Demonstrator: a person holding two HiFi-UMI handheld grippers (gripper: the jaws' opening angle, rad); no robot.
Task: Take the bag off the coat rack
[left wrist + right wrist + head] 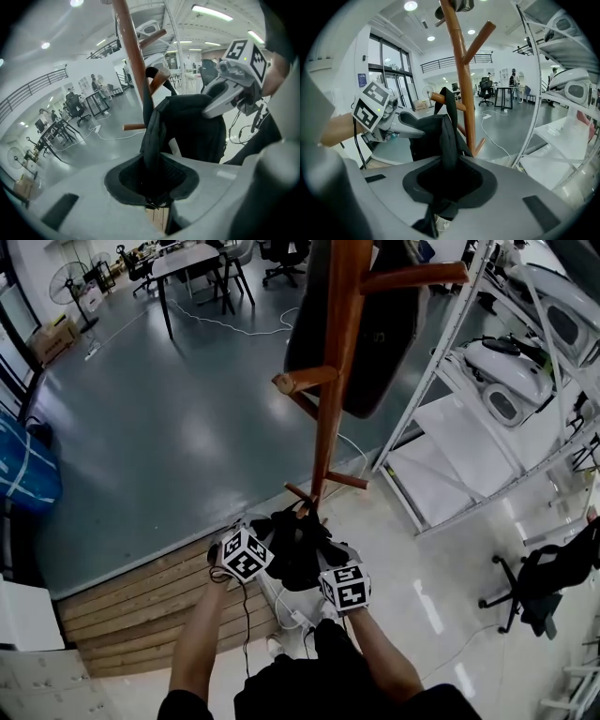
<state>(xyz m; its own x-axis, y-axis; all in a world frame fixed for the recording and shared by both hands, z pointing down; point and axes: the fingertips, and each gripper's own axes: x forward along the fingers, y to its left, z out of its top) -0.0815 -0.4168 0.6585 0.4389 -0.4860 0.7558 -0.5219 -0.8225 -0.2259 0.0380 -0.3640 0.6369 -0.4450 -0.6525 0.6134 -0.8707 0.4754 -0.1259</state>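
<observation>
A black bag (298,549) hangs between my two grippers beside the wooden coat rack (333,381). My left gripper (270,545) is shut on one black strap (151,136), which runs up to a peg (159,77) and looks looped over its tip. My right gripper (323,570) is shut on another fold of strap (447,136) that rises toward a peg (438,98). In the left gripper view the bag's body (197,126) sits behind the strap, with the right gripper (234,79) against it. The left gripper (382,117) shows in the right gripper view, touching the bag (426,136).
A second dark item (375,324) hangs high on the rack. White metal shelving (441,371) with white machines stands close on the right. Wooden planks (141,606) lie below left, a cable and power strip (291,615) under the bag, an office chair (530,587) at right.
</observation>
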